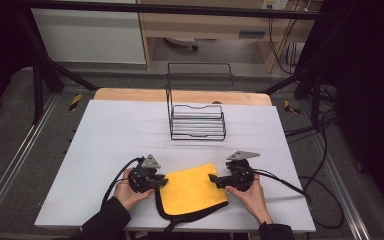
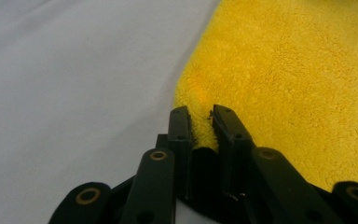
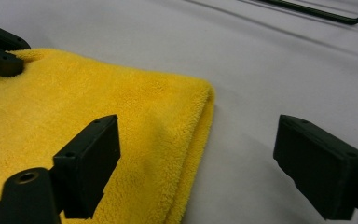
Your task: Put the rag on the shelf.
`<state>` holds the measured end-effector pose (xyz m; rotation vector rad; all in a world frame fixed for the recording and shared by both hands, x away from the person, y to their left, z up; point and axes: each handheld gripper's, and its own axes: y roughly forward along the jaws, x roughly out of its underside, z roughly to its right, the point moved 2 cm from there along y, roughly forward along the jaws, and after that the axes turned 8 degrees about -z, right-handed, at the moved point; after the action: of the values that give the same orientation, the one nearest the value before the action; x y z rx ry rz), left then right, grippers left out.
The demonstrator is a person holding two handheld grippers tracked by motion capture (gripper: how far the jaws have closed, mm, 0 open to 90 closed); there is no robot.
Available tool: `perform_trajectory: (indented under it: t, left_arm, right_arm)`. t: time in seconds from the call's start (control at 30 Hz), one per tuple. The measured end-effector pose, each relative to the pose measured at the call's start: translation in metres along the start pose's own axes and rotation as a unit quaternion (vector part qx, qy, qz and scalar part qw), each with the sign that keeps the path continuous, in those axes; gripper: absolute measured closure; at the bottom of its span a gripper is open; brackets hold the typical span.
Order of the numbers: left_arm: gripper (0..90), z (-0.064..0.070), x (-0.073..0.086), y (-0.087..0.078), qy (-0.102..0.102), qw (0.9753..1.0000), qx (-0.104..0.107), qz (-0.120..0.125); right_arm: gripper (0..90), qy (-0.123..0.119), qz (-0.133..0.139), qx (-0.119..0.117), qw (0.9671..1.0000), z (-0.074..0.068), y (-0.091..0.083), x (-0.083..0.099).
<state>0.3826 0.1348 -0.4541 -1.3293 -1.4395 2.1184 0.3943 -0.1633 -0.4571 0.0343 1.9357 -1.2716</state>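
- Left claw [image 2: 200, 116] pinching the cloth's [image 1: 192, 187] near-left edge, likely to lift it for folding.
- Right claw [image 3: 196, 172] spread wide astride the cloth's folded right edge, lined up to grip.
- Cloth flat on tabletop [image 1: 110, 135], wire rack [image 1: 197, 122] beyond.

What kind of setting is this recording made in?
Probably a lab recording rig, not a home: a white table inside a black metal frame, loose cables on the grey floor, and staged props, a yellow cloth and a wire rack.
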Motion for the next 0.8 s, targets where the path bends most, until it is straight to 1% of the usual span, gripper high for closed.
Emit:
perform_trajectory:
  t: [0.07,0.13,0.33,0.43,0.5,0.57,0.7,0.73,0.8]
  left_arm:
    - [78.0,0.001,0.0001,0.0002,0.0,1.0,-0.003,0.001]
    - [78.4,0.0013,0.0003,0.0002,0.002,1.0,-0.004,0.001]
    - [79.1,0.0011,0.0006,0.0004,0.002,1.0,-0.002,0.002]
    - [79.2,0.0013,0.0005,0.0004,0.002,1.0,-0.003,0.002]
    - [79.3,0.0011,0.0005,0.0004,0.0,1.0,-0.002,0.002]
    - [79.8,0.0012,0.0002,0.0006,-0.003,1.0,-0.001,0.004]
    - [81.3,0.0022,-0.0002,0.0,-0.005,1.0,-0.005,0.003]
    - [81.7,0.0018,-0.0004,-0.0005,-0.005,1.0,-0.004,0.001]
    - [82.3,0.0008,-0.0005,-0.0011,-0.012,0.9999,0.001,0.002]
  right_arm:
    - [23.4,0.0,-0.001,-0.007,1.0,-0.0011,0.0013,0.0003]
    - [31.3,-0.004,0.003,-0.007,1.0,-0.0015,0.0021,0.001]
    - [44.7,-0.006,-0.01,-0.005,0.9999,-0.0024,0.0065,0.0034]
    - [51.1,-0.003,-0.019,-0.014,0.9997,-0.0034,0.0079,0.0043]
    - [54.7,0.0,-0.018,-0.017,0.9997,-0.0045,0.0089,0.0049]
    - [59.2,0.003,-0.019,-0.025,0.9995,-0.0051,0.009,0.005]
    - [70.3,0.015,-0.025,-0.039,0.9988,-0.0065,0.0091,0.0049]
    - [72.7,0.019,-0.026,-0.043,0.9985,-0.0068,0.0089,0.0046]
    - [79.3,0.021,-0.024,-0.049,0.9983,-0.007,0.0086,0.0038]
